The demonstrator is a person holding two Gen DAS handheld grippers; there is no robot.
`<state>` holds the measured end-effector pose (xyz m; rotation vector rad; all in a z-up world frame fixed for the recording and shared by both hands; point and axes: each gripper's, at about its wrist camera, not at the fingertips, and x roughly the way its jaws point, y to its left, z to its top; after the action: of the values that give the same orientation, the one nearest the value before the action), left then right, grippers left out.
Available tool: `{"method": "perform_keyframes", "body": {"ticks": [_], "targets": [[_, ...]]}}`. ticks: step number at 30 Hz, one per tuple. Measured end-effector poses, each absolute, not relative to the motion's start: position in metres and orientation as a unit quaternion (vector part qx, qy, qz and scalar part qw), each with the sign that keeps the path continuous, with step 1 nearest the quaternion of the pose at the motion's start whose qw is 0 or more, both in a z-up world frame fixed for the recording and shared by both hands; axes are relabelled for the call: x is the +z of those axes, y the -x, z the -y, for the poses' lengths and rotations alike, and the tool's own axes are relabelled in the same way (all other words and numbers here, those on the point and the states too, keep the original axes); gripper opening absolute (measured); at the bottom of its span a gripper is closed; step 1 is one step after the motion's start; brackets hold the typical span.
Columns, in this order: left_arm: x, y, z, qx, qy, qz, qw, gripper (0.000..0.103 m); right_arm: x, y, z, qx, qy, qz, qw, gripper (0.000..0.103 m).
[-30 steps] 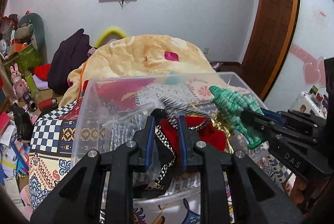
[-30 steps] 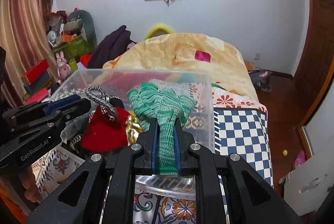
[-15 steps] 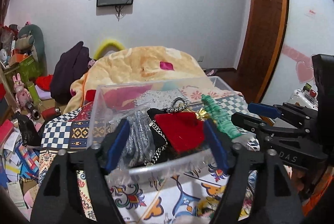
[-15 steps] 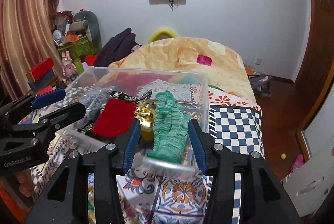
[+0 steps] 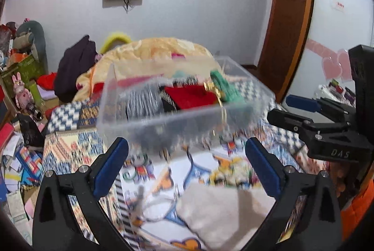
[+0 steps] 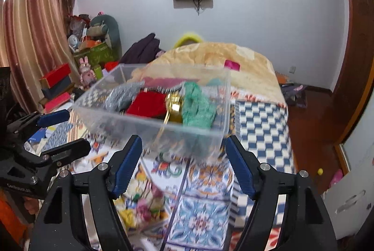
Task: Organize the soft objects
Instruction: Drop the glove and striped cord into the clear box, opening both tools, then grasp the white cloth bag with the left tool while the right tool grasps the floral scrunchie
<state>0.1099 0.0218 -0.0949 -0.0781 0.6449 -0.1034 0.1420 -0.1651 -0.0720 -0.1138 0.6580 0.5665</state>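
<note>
A clear plastic bin (image 5: 149,124) (image 6: 131,115) stands on the patterned bed cover. It holds a red cloth (image 5: 191,95) (image 6: 149,103), a green knitted piece (image 5: 225,87) (image 6: 198,106), a gold item (image 6: 174,108) and a grey striped cloth (image 5: 140,101) (image 6: 119,96). My left gripper (image 5: 187,157) is open and empty, in front of the bin. My right gripper (image 6: 183,155) is open and empty, also in front of the bin. A beige soft cloth (image 5: 224,213) lies on the cover below the left gripper. Small colourful soft pieces (image 6: 142,206) lie below the right gripper.
A yellow-orange quilt (image 6: 210,59) is heaped behind the bin. A blue-white checkered cover (image 6: 259,124) lies to the right. Boxes, toys and clutter (image 6: 79,68) crowd the left side by the curtain. A wooden door (image 5: 287,24) stands at the right.
Both grippers let go of their cloths, the left of the red and black one, the right of the green one, opened wide and drew back from the bin. The cloths now lie in the bin.
</note>
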Motion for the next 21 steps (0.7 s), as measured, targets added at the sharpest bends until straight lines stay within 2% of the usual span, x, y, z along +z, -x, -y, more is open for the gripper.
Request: {"method": "perform_keyframes", "body": {"ticks": [11,13,15,17,21], "targets": [[-0.143,-0.086,-0.012,-0.072,0.033,-0.361,0.929,0.100,-0.116,-0.124,0.149,0.304,0.083,-0.376,0.871,0.071],[-0.148,-0.084,-0.009,-0.081,0.034,-0.366,0.926,0.091,-0.120,-0.122,0.144,0.311,0.092,-0.384,0.865,0.064],[-0.153,-0.084,-0.008,-0.092,0.039,-0.373,0.922,0.080,-0.125,-0.118,0.140,0.318,0.099,-0.391,0.858,0.050],[-0.156,-0.083,-0.008,-0.096,0.048,-0.372,0.922,0.076,-0.127,-0.115,0.137,0.320,0.104,-0.390,0.857,0.045],[-0.157,-0.081,-0.003,-0.107,0.049,-0.366,0.923,0.055,-0.127,-0.110,0.133,0.318,0.112,-0.384,0.860,0.022]]}}
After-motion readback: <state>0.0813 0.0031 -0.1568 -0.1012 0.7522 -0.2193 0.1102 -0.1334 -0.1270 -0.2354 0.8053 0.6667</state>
